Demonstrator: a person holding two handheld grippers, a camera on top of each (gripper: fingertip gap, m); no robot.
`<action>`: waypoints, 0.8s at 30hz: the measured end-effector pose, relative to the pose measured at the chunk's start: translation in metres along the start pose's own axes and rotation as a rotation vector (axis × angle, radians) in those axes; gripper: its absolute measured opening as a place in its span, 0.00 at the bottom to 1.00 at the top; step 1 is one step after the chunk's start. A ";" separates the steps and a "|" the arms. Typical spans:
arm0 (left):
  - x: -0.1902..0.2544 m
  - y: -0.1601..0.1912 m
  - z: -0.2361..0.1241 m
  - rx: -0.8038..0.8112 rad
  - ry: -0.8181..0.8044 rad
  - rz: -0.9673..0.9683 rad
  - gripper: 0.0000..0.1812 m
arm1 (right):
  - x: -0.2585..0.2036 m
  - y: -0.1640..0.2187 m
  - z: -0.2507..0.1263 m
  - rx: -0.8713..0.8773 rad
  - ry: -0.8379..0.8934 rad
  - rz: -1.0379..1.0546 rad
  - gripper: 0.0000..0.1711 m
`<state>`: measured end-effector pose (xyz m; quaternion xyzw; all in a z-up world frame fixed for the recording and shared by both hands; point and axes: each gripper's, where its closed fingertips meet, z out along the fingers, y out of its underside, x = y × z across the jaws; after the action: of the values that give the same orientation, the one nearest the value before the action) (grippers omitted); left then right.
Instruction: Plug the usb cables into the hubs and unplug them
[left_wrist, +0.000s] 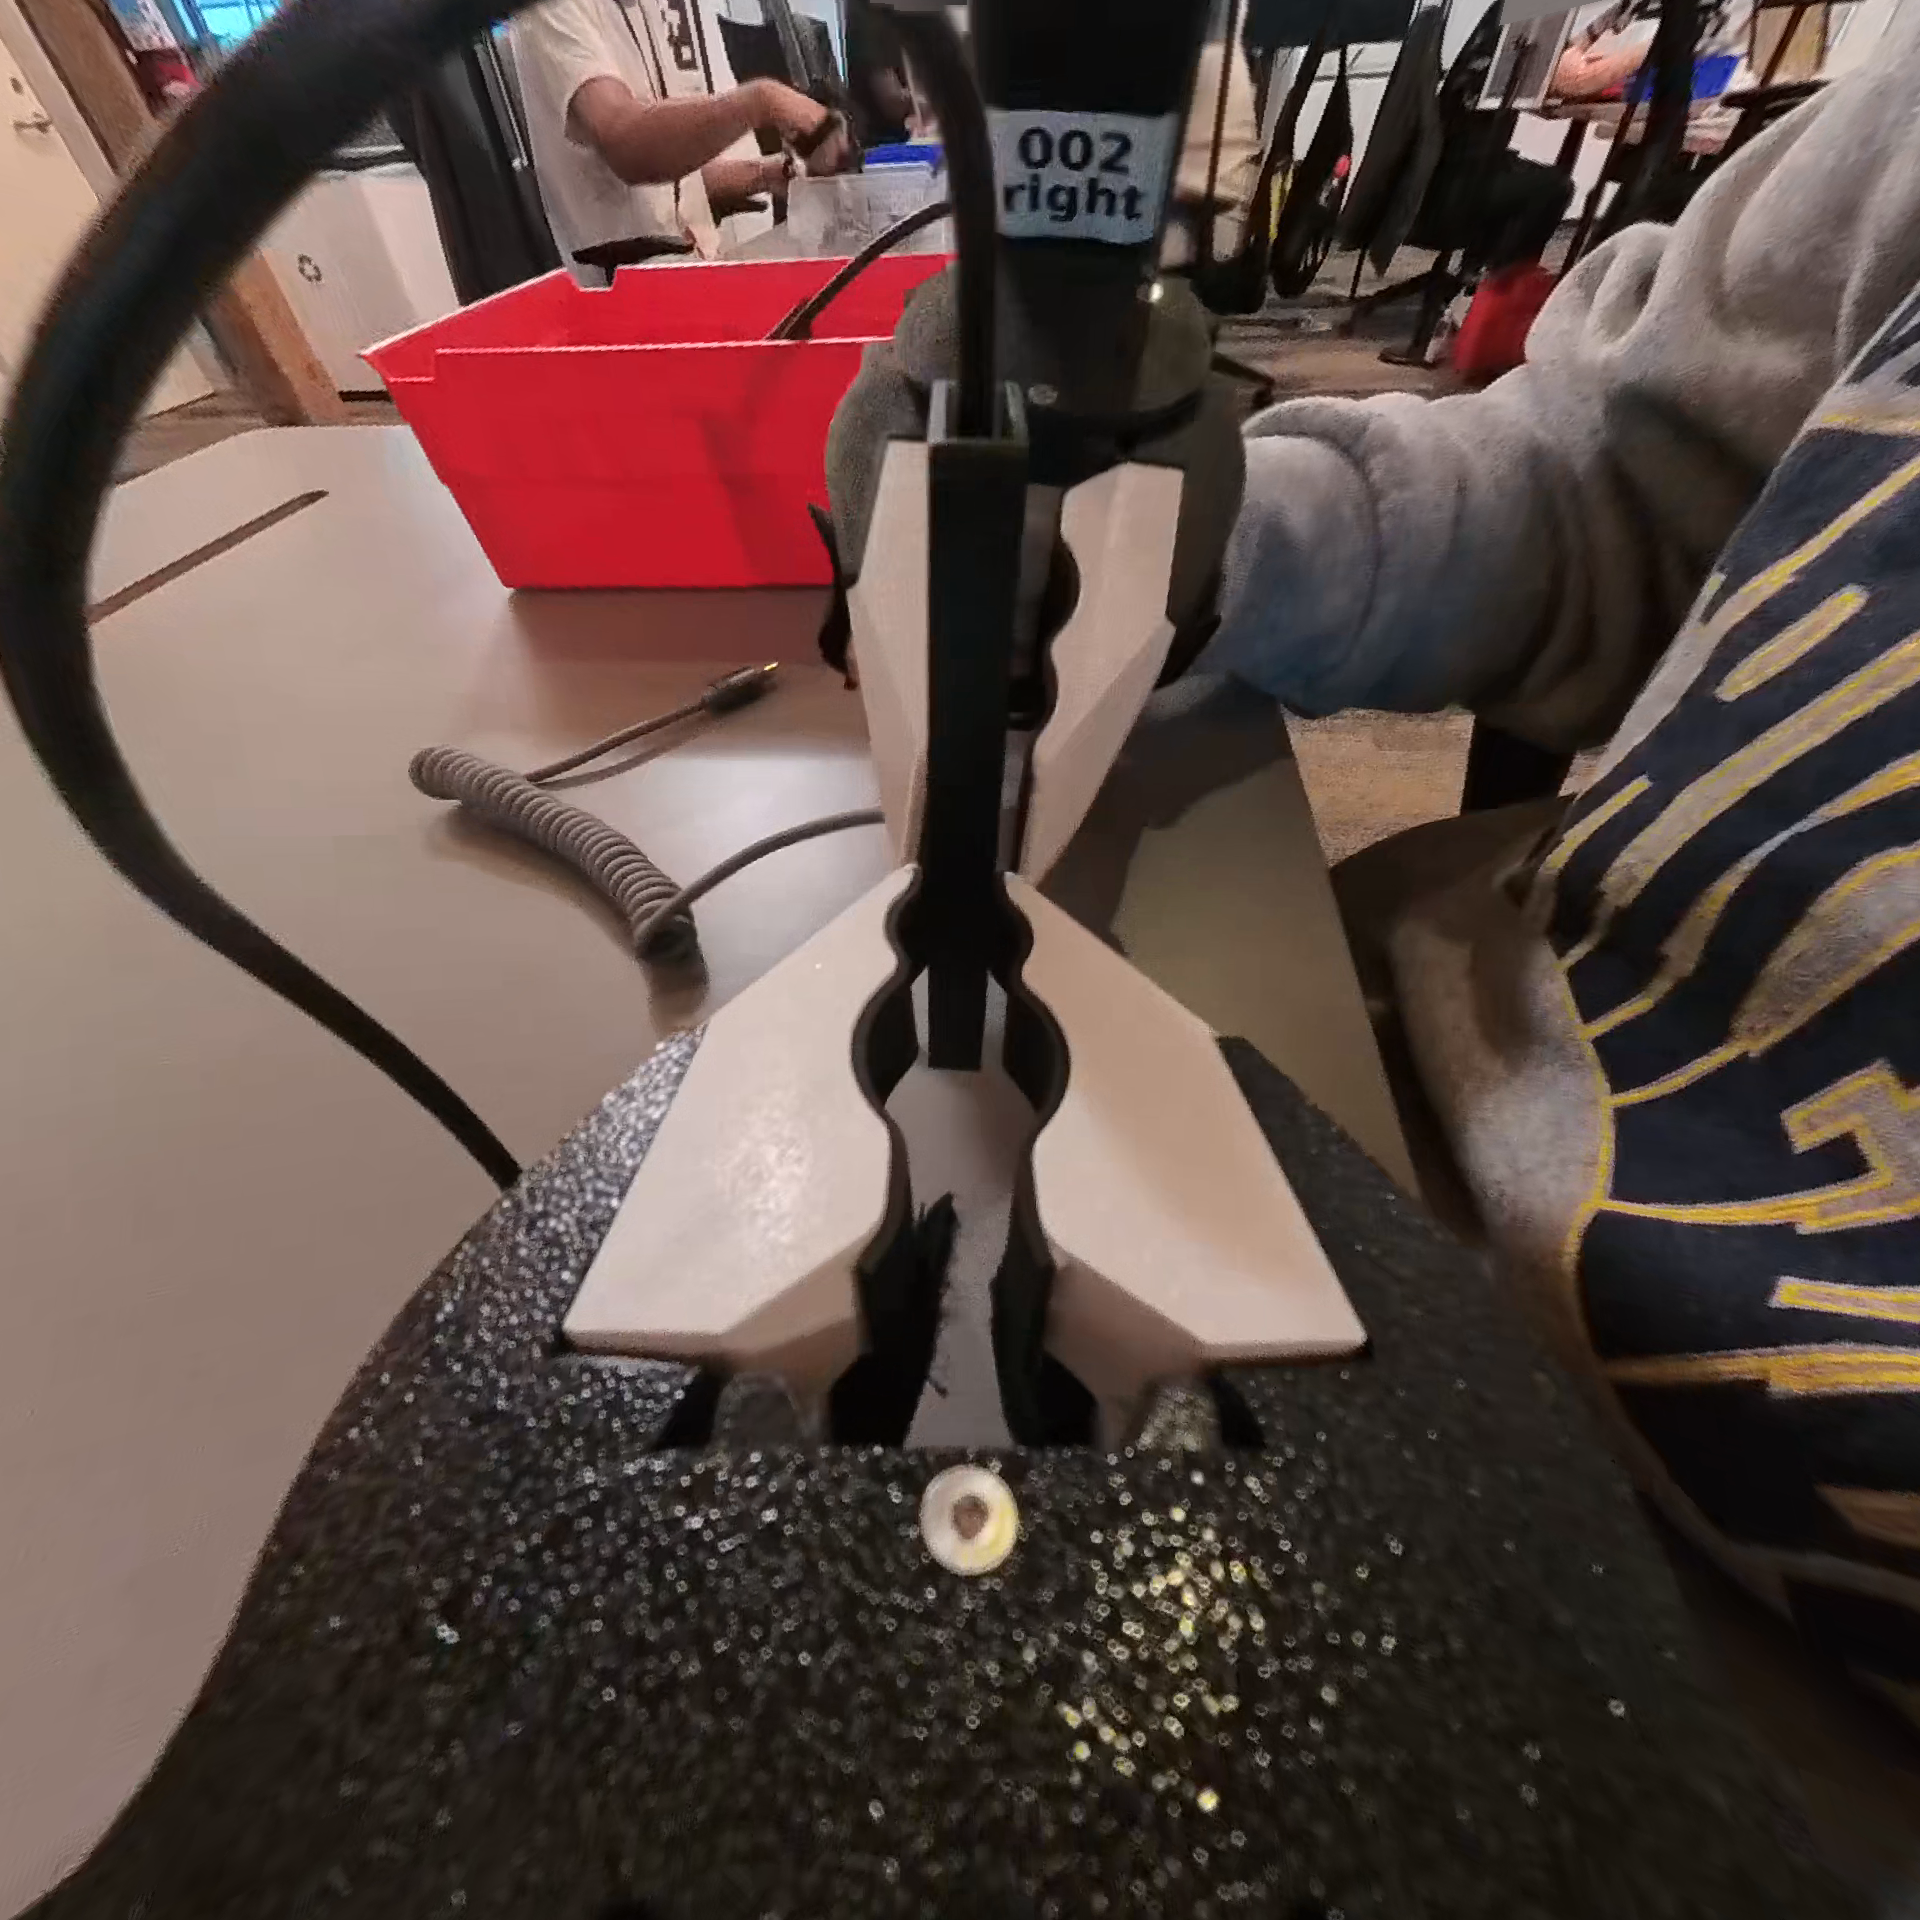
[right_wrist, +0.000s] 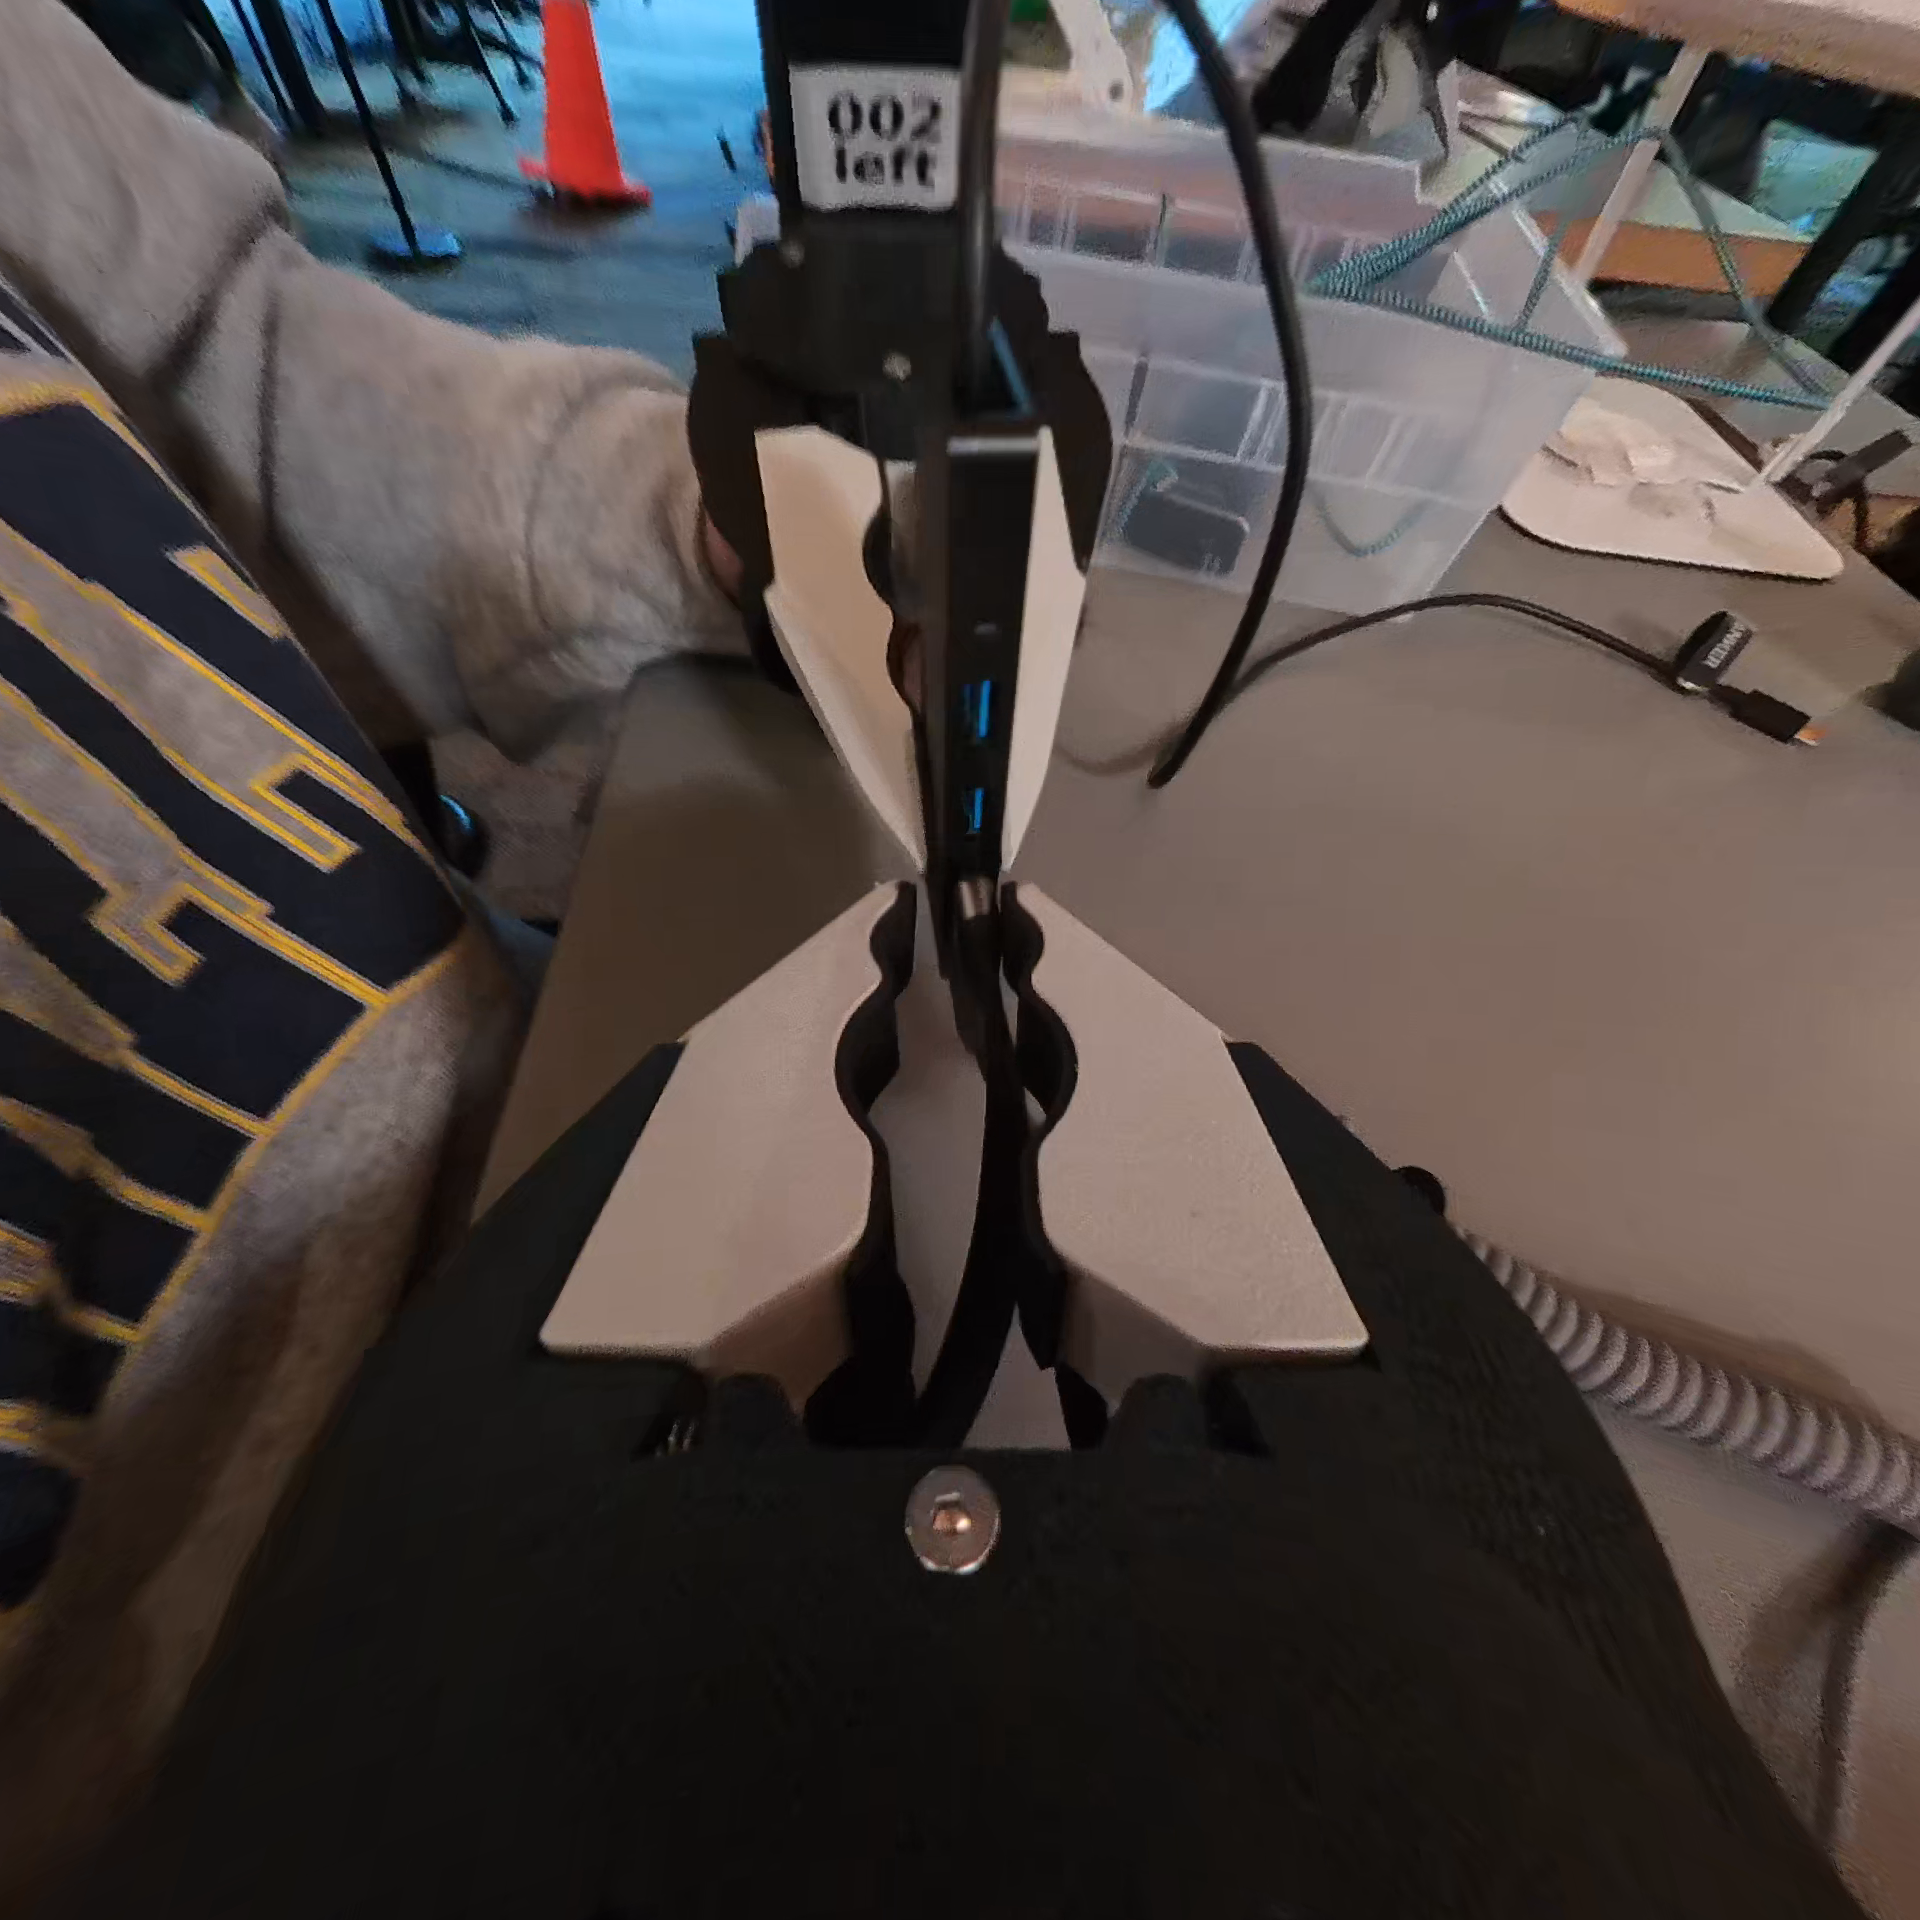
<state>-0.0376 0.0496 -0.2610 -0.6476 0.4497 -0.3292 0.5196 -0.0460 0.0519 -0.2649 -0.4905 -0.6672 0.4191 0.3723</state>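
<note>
My left gripper (left_wrist: 961, 909) is shut on a slim black usb hub (left_wrist: 971, 623), which stands up from its fingertips. A black cable (left_wrist: 961, 208) leaves the hub's top end. The right gripper (left_wrist: 979, 857) faces mine tip to tip. In the right wrist view the hub (right_wrist: 971, 582) shows two blue ports and sits between the left gripper's (right_wrist: 961, 862) fingers. My right gripper (right_wrist: 961, 914) is shut on a black usb cable's plug (right_wrist: 977, 896) at the hub's near end. That cable (right_wrist: 971, 1195) runs back between its fingers.
A grey coiled cable (left_wrist: 561, 831) lies on the beige table (left_wrist: 260, 1039), also seen in the right wrist view (right_wrist: 1714, 1403). A red bin (left_wrist: 623, 447) stands behind it. A clear plastic bin (right_wrist: 1299, 436) and a loose black cable with plug (right_wrist: 1766, 717) lie far right. A grey sleeve (left_wrist: 1455, 540) holds the right gripper. Less than 4 cm separates the two grippers' tips.
</note>
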 end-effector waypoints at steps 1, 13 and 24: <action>0.001 -0.001 0.000 0.003 0.000 0.007 0.05 | -0.001 -0.003 -0.001 0.016 -0.010 0.015 0.08; 0.009 -0.004 -0.002 0.029 0.043 0.033 0.05 | -0.007 -0.006 -0.003 0.054 -0.040 0.004 0.05; 0.014 -0.007 0.001 0.057 0.018 0.144 0.05 | -0.013 -0.003 -0.011 0.086 -0.087 -0.006 0.07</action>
<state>-0.0299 0.0374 -0.2552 -0.5954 0.4902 -0.3095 0.5563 -0.0340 0.0411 -0.2588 -0.4533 -0.6657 0.4671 0.3648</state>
